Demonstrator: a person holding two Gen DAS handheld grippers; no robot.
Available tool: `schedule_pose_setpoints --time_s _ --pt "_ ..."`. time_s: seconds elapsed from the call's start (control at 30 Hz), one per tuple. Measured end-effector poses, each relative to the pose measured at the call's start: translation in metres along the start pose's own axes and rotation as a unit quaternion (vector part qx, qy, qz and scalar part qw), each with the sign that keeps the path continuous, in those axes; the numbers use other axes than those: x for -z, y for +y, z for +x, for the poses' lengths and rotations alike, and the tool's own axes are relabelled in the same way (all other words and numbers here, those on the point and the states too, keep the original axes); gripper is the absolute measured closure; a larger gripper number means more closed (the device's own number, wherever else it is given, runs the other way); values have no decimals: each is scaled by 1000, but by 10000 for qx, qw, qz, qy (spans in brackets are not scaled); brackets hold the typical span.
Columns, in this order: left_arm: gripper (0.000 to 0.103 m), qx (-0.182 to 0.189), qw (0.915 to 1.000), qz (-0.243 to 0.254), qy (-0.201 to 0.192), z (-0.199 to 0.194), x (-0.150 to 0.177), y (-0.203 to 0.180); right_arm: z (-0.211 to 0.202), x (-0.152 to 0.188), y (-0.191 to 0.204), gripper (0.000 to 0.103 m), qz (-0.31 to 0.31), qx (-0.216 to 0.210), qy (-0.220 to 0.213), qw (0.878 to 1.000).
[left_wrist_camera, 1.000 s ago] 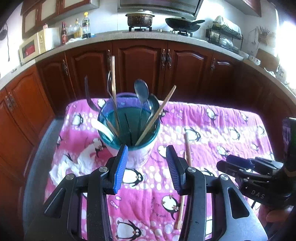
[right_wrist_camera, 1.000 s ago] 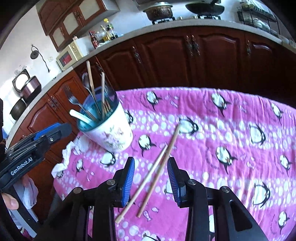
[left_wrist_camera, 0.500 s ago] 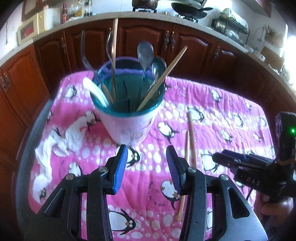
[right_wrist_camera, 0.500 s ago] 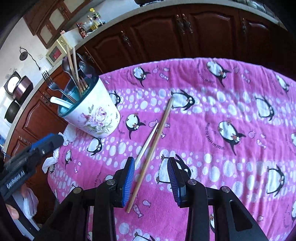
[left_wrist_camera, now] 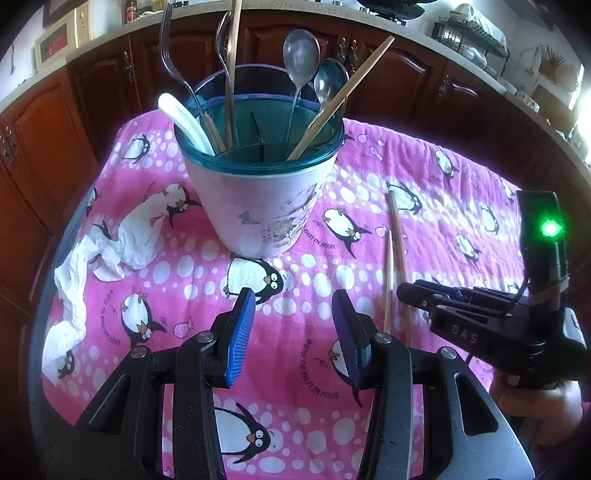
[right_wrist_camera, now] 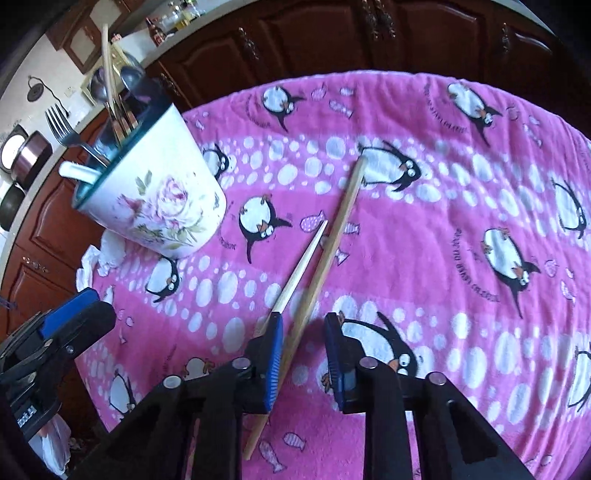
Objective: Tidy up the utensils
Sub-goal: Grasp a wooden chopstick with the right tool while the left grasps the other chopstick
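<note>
A floral cup (left_wrist_camera: 258, 206) with a teal rim stands on the pink penguin cloth (left_wrist_camera: 461, 206), holding a fork, spoons, a white spoon and chopsticks. Two loose wooden chopsticks (right_wrist_camera: 332, 240) lie side by side right of the cup (right_wrist_camera: 159, 206). My right gripper (right_wrist_camera: 303, 321) is low over their near ends. Its jaws are closing with the longer chopstick between them, not pressed. The shorter chopstick (right_wrist_camera: 299, 273) runs under its left fingertip. My left gripper (left_wrist_camera: 293, 299) hangs open and empty just in front of the cup. In the left wrist view the right gripper (left_wrist_camera: 404, 293) sits at the chopsticks (left_wrist_camera: 397, 236).
A crumpled white tissue (left_wrist_camera: 122, 236) lies left of the cup. Dark wooden cabinets (left_wrist_camera: 406, 74) ring the table, with a counter holding a microwave (left_wrist_camera: 62, 33) and a dish rack (left_wrist_camera: 469, 26). The left gripper (right_wrist_camera: 74, 310) shows at the lower left of the right wrist view.
Both grippers have sunk toward the cloth. The cup looms larger in the left wrist view. The right jaws have narrowed around the longer chopstick.
</note>
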State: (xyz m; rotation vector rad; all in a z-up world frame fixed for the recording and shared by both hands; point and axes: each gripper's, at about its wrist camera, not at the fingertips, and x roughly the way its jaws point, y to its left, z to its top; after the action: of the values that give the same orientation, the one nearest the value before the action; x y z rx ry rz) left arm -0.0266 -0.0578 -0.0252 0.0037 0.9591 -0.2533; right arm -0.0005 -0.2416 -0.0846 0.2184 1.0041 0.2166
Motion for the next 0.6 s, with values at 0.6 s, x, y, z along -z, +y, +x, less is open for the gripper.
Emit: schedule_pose_setpoints --time_s 0.6 --pt "60 29 9999 -52 82 2 8 2 -43 41 -35 97 184 -1 216 9996"
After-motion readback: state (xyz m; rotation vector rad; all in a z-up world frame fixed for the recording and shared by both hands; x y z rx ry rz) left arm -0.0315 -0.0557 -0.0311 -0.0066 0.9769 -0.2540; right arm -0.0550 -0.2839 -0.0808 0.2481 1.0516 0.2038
